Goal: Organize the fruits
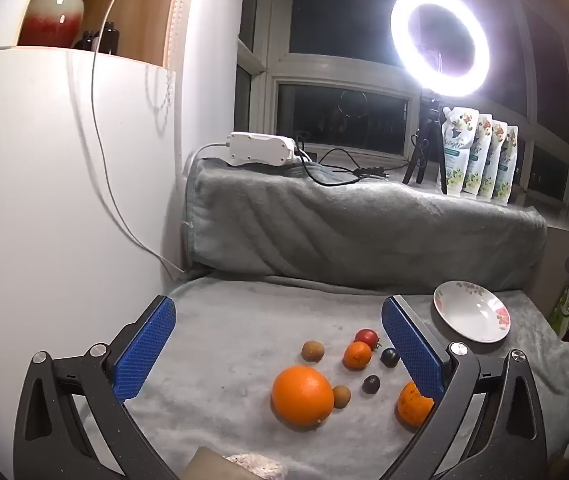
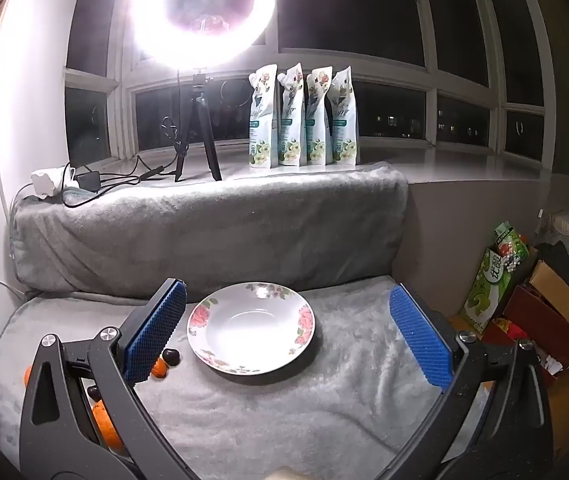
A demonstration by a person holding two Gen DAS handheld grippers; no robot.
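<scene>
In the left wrist view several fruits lie on the grey blanket (image 1: pixel 224 344): a large orange (image 1: pixel 302 396), a small orange (image 1: pixel 357 355), a red tomato (image 1: pixel 366 337), two brown round fruits (image 1: pixel 312 351) (image 1: pixel 341 396), two dark plums (image 1: pixel 389 357) (image 1: pixel 371 384), and another orange (image 1: pixel 412 404) partly behind the right finger. My left gripper (image 1: pixel 280 344) is open above them, empty. The floral white plate (image 2: pixel 251 328) is empty. My right gripper (image 2: pixel 288 332) is open around the plate, empty. The plate also shows in the left wrist view (image 1: pixel 472 316).
A grey cushion (image 2: pixel 204 232) backs the blanket. A ring light on a tripod (image 2: pixel 200 12), a white power strip with cables (image 1: pixel 260 150) and several refill pouches (image 2: pixel 304 116) stand on the sill. A white cabinet (image 1: pixel 44 200) is at left. Boxes (image 2: pixel 524 300) lie at right.
</scene>
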